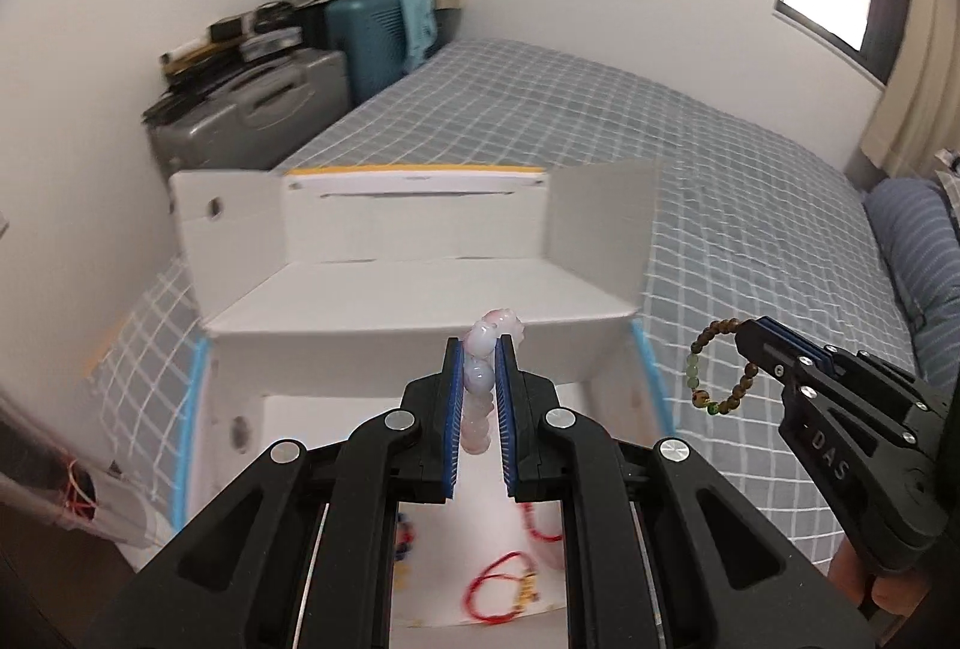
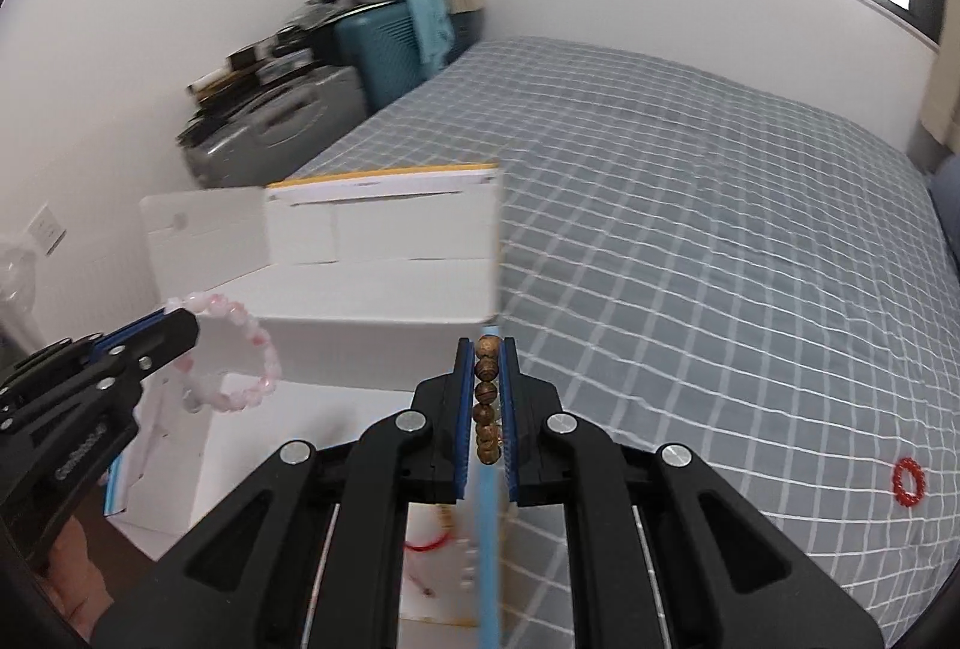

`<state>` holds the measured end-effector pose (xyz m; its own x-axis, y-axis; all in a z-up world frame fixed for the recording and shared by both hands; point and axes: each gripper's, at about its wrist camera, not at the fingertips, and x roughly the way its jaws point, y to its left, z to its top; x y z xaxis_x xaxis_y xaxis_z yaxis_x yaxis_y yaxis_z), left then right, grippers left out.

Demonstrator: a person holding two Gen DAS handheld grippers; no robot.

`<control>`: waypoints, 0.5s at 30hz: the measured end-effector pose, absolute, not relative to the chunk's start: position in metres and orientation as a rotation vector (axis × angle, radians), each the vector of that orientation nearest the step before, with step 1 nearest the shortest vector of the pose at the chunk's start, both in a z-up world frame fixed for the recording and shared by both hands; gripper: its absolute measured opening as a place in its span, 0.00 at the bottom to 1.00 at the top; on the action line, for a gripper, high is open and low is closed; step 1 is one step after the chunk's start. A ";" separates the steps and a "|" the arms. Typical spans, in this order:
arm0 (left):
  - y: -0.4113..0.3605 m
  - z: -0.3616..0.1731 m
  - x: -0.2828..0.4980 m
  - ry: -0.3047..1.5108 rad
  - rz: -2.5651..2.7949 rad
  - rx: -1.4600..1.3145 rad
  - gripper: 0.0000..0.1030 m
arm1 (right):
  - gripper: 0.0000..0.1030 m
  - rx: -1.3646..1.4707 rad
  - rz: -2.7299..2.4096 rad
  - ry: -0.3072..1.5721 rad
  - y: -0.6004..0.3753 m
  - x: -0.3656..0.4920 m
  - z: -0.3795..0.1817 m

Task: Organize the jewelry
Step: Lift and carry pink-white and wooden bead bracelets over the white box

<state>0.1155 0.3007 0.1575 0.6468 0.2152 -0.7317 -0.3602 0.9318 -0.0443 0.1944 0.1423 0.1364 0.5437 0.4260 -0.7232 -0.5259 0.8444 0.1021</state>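
Left hand-held gripper (image 1: 480, 349) tilted down over open white box (image 1: 420, 289), jaws clamped on pink bead bracelet (image 1: 486, 343); beads stacked betw. blue pads, top loop poking past tips. Right hand-held gripper (image 2: 487, 349) also angled down, w/ jaws clamped on brown bead bracelet (image 2: 486, 391), just beside box's right edge, over checked bed (image 2: 690, 229). Red cord bracelets (image 1: 498, 589) lie on box floor. Red bead ring (image 2: 908, 481) on bed, well apart to right. Suitcases (image 1: 288, 96) by far wall.
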 end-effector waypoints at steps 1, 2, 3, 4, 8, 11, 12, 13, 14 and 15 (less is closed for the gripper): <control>0.307 0.155 0.111 0.807 0.340 -0.194 0.10 | 0.07 -0.137 0.579 0.821 0.146 0.191 0.135; 0.313 0.152 0.106 0.811 0.349 -0.194 0.10 | 0.07 -0.141 0.596 0.824 0.154 0.185 0.132; 0.319 0.148 0.100 0.812 0.356 -0.194 0.10 | 0.07 -0.145 0.606 0.827 0.160 0.180 0.128; 0.324 0.145 0.096 0.814 0.361 -0.198 0.10 | 0.07 -0.151 0.614 0.833 0.166 0.177 0.123; 0.345 0.124 0.082 0.841 0.383 -0.220 0.10 | 0.07 -0.174 0.634 0.881 0.183 0.169 0.099; 0.354 0.109 0.076 0.862 0.386 -0.227 0.10 | 0.07 -0.193 0.643 0.922 0.195 0.163 0.076; 0.357 0.103 0.074 0.870 0.390 -0.228 0.10 | 0.07 -0.196 0.645 0.936 0.199 0.161 0.069; 0.358 0.097 0.072 0.879 0.393 -0.229 0.10 | 0.08 -0.199 0.647 0.944 0.200 0.159 0.065; 0.360 0.092 0.072 0.887 0.392 -0.232 0.10 | 0.08 -0.206 0.646 0.954 0.204 0.158 0.058; 0.361 0.087 0.071 0.898 0.390 -0.235 0.10 | 0.07 -0.209 0.644 0.965 0.206 0.156 0.052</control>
